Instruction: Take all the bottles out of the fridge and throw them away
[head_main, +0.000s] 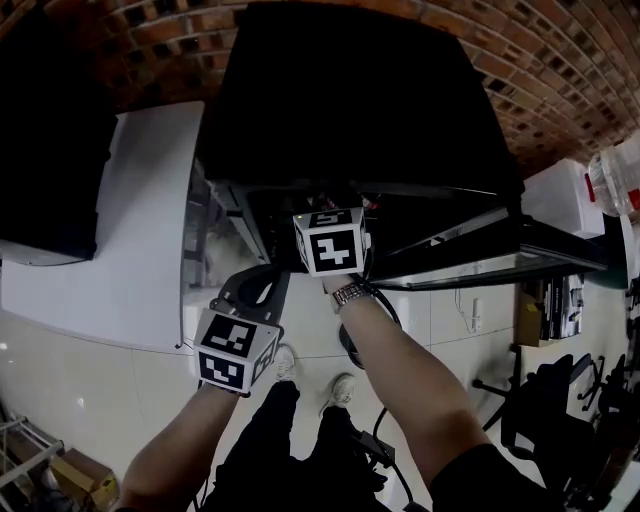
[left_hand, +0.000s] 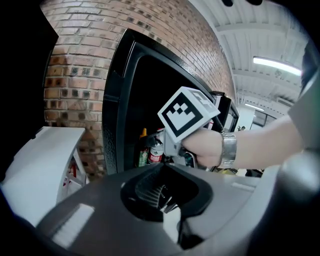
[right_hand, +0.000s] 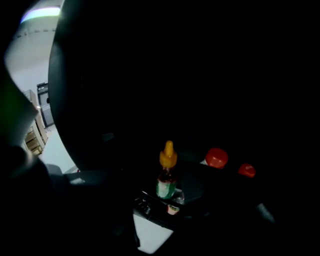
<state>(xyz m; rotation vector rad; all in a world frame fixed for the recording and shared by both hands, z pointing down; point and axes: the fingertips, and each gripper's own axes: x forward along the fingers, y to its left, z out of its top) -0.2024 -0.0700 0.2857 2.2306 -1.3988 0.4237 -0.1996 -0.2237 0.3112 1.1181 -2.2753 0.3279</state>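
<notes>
**Right tool in the fridge, at the yellow-capped bottle**

Black fridge (head_main: 350, 100) fills the far middle, against a brick wall (head_main: 560, 70). Its door (head_main: 470, 255) is swung open to the right. The inside is very dark. A white counter (head_main: 130, 230) stands just left of the fridge. Pale tiled floor (head_main: 60, 400) lies below.

The right forearm reaches far into the fridge opening. A metal wristwatch (head_main: 350, 293) sits just outside the edge.

Right tool (right_hand: 170, 200): it points down and into the dark. The yellow-capped bottle (right_hand: 167, 177) stands upright in the gap between the jaws, with its green label showing. Too dark to tell whether the pads press on it or stand just off it.

Left tool (left_hand: 164, 175): held nearer and lower, outside the fridge and left of the right forearm. Jaws are drawn together with nothing between them. It is aimed toward the opening.

Other bottles are inside the fridge too. Two red caps (right_hand: 216, 157) show right of the yellow-capped one and farther in, their bodies lost in shadow. In the left gripper view a red-and-white bottle (left_hand: 156, 152) stands just right of the yellow-capped bottle, low in the opening and close to the right tool.
</notes>
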